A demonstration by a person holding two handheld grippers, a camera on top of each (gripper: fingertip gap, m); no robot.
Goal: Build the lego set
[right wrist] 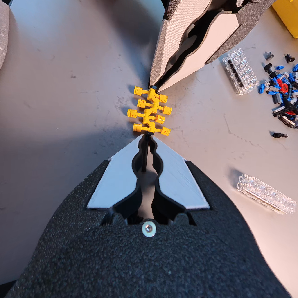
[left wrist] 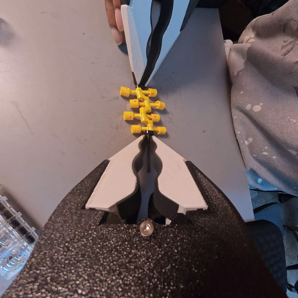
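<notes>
Black axle ends carry the whole job here: the left gripper [left wrist: 147, 137] is clenched on the black axle [left wrist: 148, 153] sticking out of one end of the yellow piston assembly [left wrist: 144, 110], and the right gripper [right wrist: 146, 136] is pinched on the axle at the opposite end, so the piece is held between them over the middle of the grey tabletop [right wrist: 64, 96], seemingly just above it. I judge the crankshaft stage to be in hand. Next it likely goes into a clear engine block [right wrist: 240, 71], which lies toward the tabletop's right edge beside the loose parts pile [right wrist: 283, 95]; that calls for keeping the pistons aligned. Eight yellow pistons splay from a zigzag crank.
</notes>
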